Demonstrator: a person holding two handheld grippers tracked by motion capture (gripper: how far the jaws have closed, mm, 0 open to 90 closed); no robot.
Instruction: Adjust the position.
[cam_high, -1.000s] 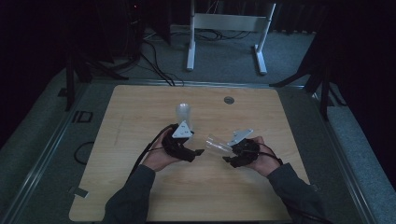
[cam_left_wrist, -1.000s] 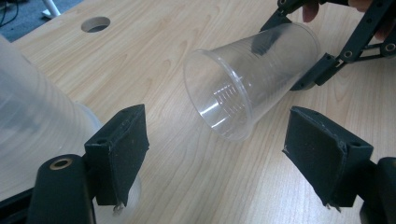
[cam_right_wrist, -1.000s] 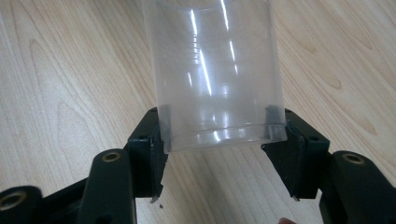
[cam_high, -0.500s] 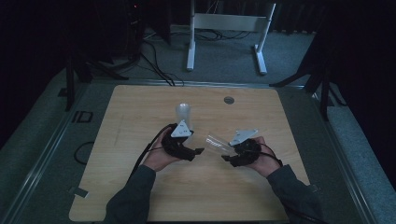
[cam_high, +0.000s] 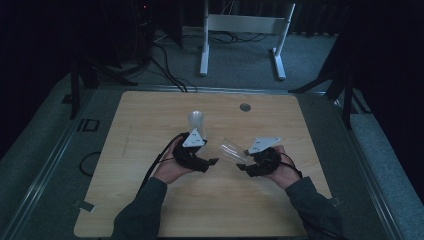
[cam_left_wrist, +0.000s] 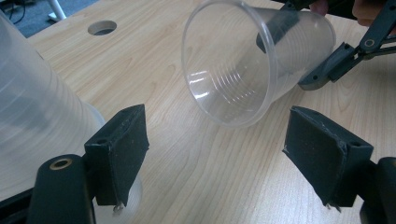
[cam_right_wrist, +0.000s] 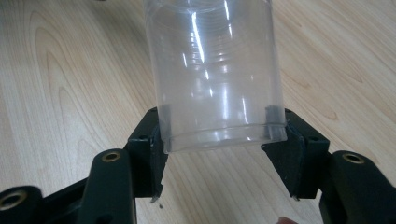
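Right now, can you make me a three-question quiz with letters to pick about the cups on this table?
1. Where is the round hole in the table?
A. near the far edge
B. by the person's sleeves
C. under the left gripper

2. How many clear plastic cups are there?
A. one
B. two
C. four

3. How is the right gripper?
A. open, with nothing between its jaws
B. lying on the table
C. shut on the tipped cup

Answers:
1 A, the high view shows it beyond both hands.
2 B, the tipped cup and an upside-down cup beside the left gripper.
3 C, its pads press the cup's base.
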